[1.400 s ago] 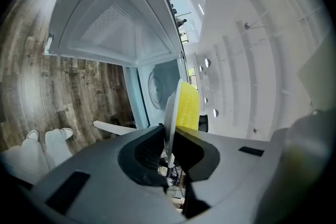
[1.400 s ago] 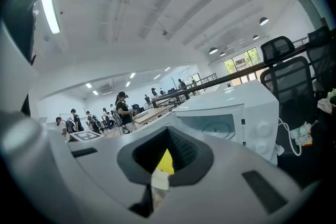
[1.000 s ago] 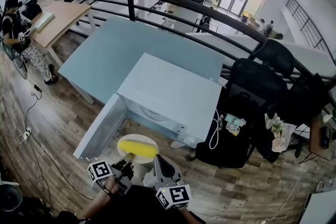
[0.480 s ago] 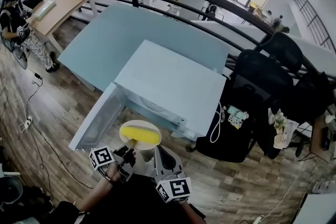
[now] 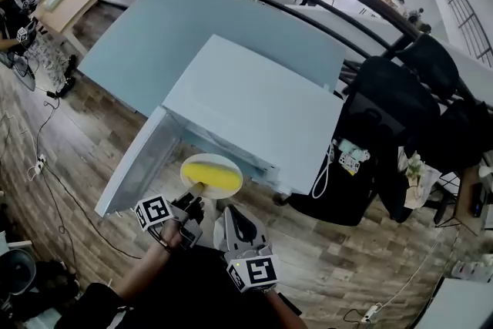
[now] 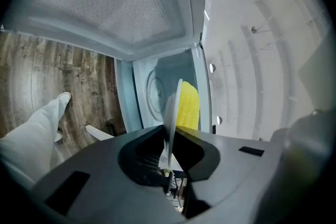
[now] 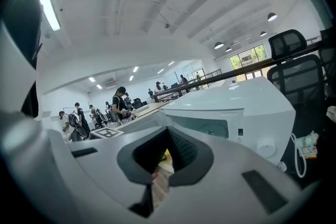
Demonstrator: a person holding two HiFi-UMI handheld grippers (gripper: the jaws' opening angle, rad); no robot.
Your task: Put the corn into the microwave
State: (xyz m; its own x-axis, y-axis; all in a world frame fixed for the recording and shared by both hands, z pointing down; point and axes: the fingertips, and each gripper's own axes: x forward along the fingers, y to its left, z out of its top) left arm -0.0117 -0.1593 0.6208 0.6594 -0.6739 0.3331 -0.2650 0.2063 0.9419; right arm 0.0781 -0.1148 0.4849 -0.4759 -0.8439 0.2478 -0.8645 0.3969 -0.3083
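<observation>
Yellow corn [image 5: 214, 173] lies on a white plate [image 5: 225, 194], which hangs at the open front of the white microwave [image 5: 254, 115], level with its mouth and not yet inside as far as the head view shows. The door [image 5: 131, 169] is swung wide to the left, its mesh panel filling the upper part of the left gripper view. The left hand-held gripper [image 5: 196, 201] pinches the plate's near rim; its jaws stand narrow, closed on the thin edge, and the corn sits just beyond them. The right hand-held gripper [image 5: 229, 216] is just beside it on the right, apart from the plate, its jaws drawn together to a thin slit with nothing between them. A pale blue tabletop [image 5: 146, 50] shows behind the microwave, and wood floor [image 5: 69, 158] lies below the door.
</observation>
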